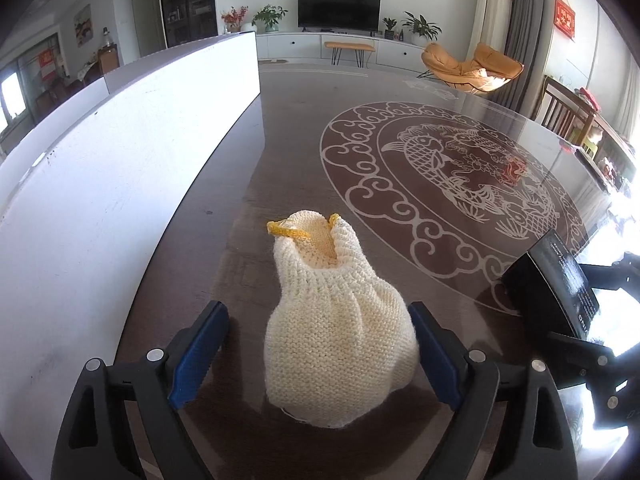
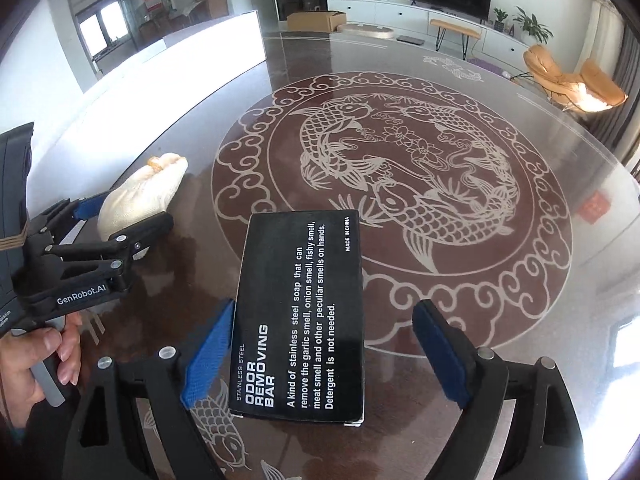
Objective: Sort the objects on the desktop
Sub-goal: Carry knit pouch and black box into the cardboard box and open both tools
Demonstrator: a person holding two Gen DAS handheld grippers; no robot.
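We counted one knitted pouch [image 1: 340, 336], one black box [image 2: 302, 312] and two tongs on the patterned table [image 2: 540, 280]. Our left tongs [image 1: 316, 354] stood released, the pouch lying between the blue pads [image 1: 198, 354]; a clear gap showed at the left pad, while the right pad sat just beside the wool, and we could not tell whether it touched. Our right tongs [image 2: 326, 354] were likewise released, with the box flat on the table between the pads, hard against the left one and well clear of the right. Only the right wrist view gave the box's white lettering and the hand [image 2: 38, 364] gripping the left tongs' handle; there the pouch lay partly hidden behind the left tongs' fingers. Only the left wrist view showed the pouch's yellow-edged mouth [image 1: 294, 232], pointing away from the tongs, and there the box appeared only as a corner at the right edge, half lost in glare.
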